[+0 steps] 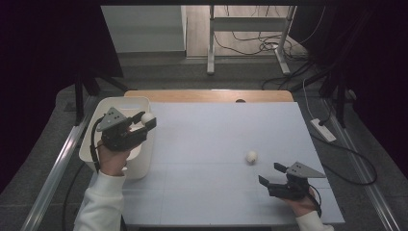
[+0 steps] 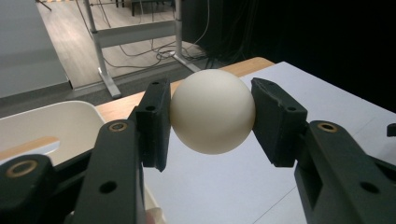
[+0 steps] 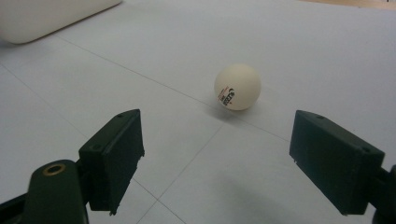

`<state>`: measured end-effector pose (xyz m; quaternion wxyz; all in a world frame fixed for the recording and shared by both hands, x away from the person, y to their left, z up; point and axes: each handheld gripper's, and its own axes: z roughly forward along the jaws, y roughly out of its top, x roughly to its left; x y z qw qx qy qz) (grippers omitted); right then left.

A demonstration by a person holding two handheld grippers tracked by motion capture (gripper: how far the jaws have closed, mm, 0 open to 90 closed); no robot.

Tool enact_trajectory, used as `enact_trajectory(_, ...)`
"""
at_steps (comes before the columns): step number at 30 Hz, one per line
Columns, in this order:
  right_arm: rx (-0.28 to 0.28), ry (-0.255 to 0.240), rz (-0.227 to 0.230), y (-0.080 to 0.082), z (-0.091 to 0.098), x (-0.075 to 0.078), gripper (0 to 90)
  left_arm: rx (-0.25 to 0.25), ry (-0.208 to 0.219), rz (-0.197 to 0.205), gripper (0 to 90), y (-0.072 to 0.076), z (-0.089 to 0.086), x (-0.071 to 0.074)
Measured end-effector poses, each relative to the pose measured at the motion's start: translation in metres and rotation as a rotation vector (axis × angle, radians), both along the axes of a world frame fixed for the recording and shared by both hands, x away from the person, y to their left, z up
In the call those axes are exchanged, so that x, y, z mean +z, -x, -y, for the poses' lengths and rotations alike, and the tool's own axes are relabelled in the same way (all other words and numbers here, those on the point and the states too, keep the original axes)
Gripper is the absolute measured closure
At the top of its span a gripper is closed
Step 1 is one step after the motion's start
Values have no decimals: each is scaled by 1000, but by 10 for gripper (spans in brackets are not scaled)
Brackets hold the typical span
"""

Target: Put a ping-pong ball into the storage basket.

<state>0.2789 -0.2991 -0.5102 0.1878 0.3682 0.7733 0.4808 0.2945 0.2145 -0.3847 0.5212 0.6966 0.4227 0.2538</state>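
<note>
Left gripper [image 1: 144, 120] raised at bin's right edge, jaws clamped on white ball [image 2: 212, 111], one pad each side. White bin [image 1: 108, 108] sits at bench's left side, just beside and below held ball. Right gripper [image 1: 269, 175] low over grey bench [image 1: 216, 130] near front right corner, jaws wide apart, nothing between them. Second white ball [image 3: 237, 87] rests on bench ahead of those jaws, near but untouched, small printed mark facing camera.
</note>
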Motion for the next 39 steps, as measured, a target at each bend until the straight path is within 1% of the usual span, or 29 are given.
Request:
enact_trajectory(7,-3,0,0,1,0,0,177,25,-2,-7,507,2,-9,-1)
enact_trajectory(12,-3,-1,0,0,0,0,177,54,6,-14,507,2,-20,-3)
enact_trajectory(15,-1,2,-1,0,0,0,177,63,-6,-25,507,1,-23,-5)
enact_trajectory(17,-2,2,0,0,0,0,177,68,-11,-33,507,0,-26,-5)
enact_trajectory(24,-3,1,0,0,0,0,177,80,-5,-44,507,-5,-29,-7)
enact_trajectory(31,-4,0,-1,1,0,0,177,97,-33,-59,506,-9,-28,-10)
enact_trajectory(33,-4,-1,0,1,0,0,177,93,-35,-74,505,-11,-29,-10)
enact_trajectory(39,-3,-1,-1,1,0,0,177,111,-60,-100,505,-17,-30,-12)
